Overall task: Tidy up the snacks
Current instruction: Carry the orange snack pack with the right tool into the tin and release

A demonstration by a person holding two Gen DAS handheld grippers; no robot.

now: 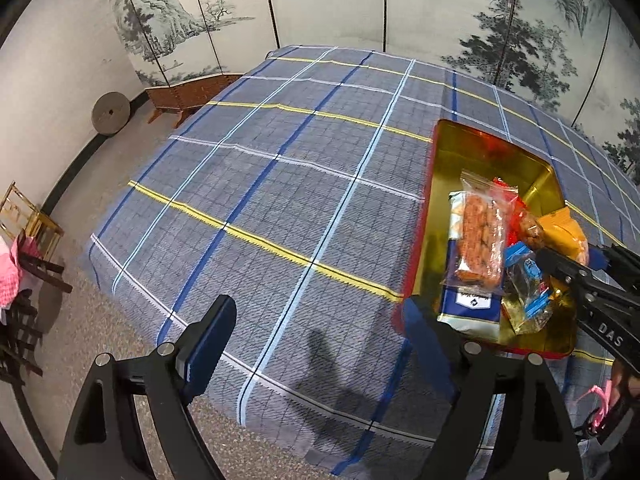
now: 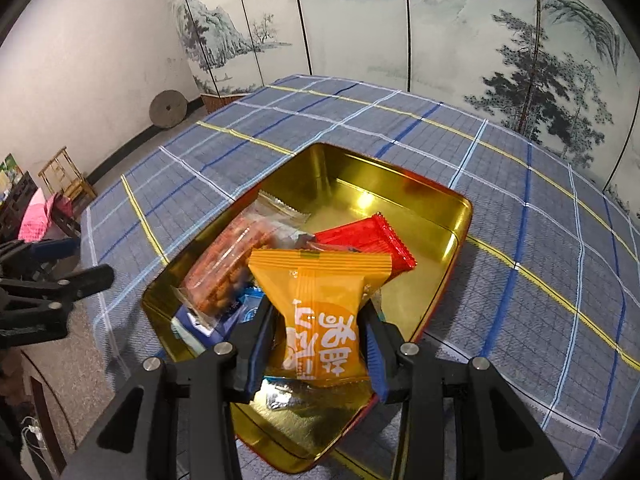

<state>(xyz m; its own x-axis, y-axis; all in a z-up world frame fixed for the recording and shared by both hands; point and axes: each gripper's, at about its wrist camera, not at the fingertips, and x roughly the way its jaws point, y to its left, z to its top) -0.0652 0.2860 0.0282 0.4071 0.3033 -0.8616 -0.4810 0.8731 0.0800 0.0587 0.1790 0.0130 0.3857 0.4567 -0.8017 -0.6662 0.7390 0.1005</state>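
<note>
A gold tin with a red outside (image 1: 448, 160) (image 2: 436, 216) sits on the plaid-covered table. In it lie a clear pack of orange-brown crackers (image 1: 480, 236) (image 2: 224, 268), a blue-and-white packet (image 1: 472, 300), a red packet (image 2: 372, 240) and small blue-wrapped sweets (image 1: 528, 288). My right gripper (image 2: 320, 332) is shut on an orange snack packet (image 2: 320, 304) (image 1: 564, 232) and holds it over the tin's near end. My left gripper (image 1: 320, 328) is open and empty above the cloth, left of the tin.
The blue plaid cloth (image 1: 280, 184) covers the table. A painted folding screen (image 2: 440, 40) stands behind it. On the floor at the left are a millstone (image 1: 110, 113), a bamboo stool (image 2: 68, 180) and dark chairs with pink cloth (image 1: 12, 268).
</note>
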